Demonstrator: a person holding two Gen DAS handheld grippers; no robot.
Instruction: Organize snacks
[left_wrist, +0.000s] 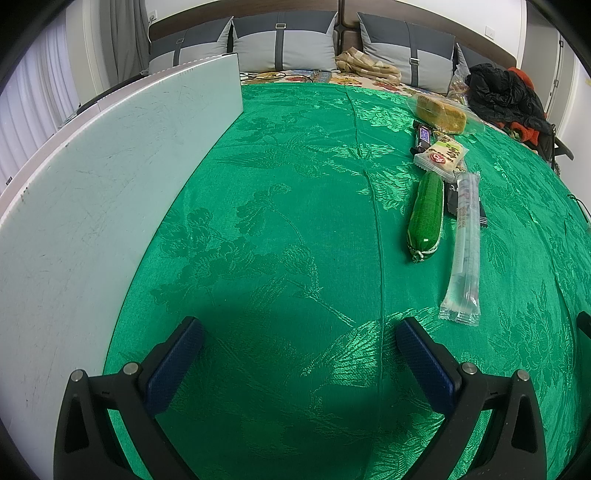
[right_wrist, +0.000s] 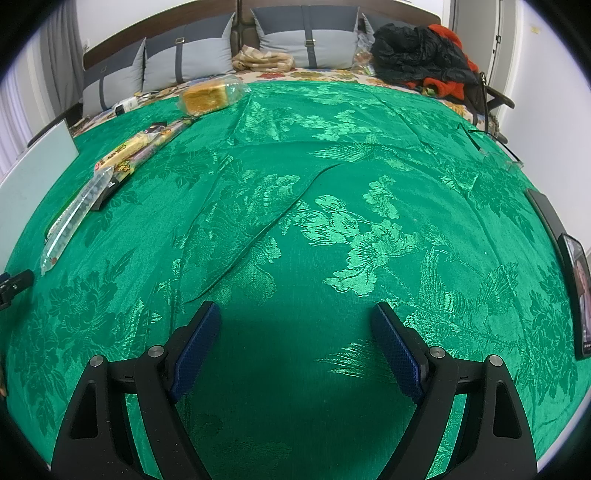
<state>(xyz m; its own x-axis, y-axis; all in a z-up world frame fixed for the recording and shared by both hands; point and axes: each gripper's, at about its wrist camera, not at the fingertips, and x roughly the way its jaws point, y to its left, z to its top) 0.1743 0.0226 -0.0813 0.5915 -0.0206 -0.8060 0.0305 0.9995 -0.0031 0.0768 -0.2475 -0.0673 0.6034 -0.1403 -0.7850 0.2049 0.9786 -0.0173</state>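
Observation:
Several snacks lie in a row on the green cloth (left_wrist: 280, 229). In the left wrist view, right of centre: a wrapped yellow cake (left_wrist: 441, 112), a dark bar (left_wrist: 423, 138), a white-green packet (left_wrist: 441, 153), a green sausage-shaped pack (left_wrist: 426, 216) and a long clear tube pack (left_wrist: 465, 247). In the right wrist view the cake (right_wrist: 207, 96) and the tube pack (right_wrist: 75, 216) lie far left. My left gripper (left_wrist: 299, 336) is open and empty, short of the snacks. My right gripper (right_wrist: 295, 319) is open and empty over bare cloth.
A white board (left_wrist: 103, 192) lies at the left, beside the cloth. Grey pillows (left_wrist: 284, 44) and black and red clothing (right_wrist: 421, 51) lie at the back. A phone or tablet (right_wrist: 576, 291) lies at the right edge.

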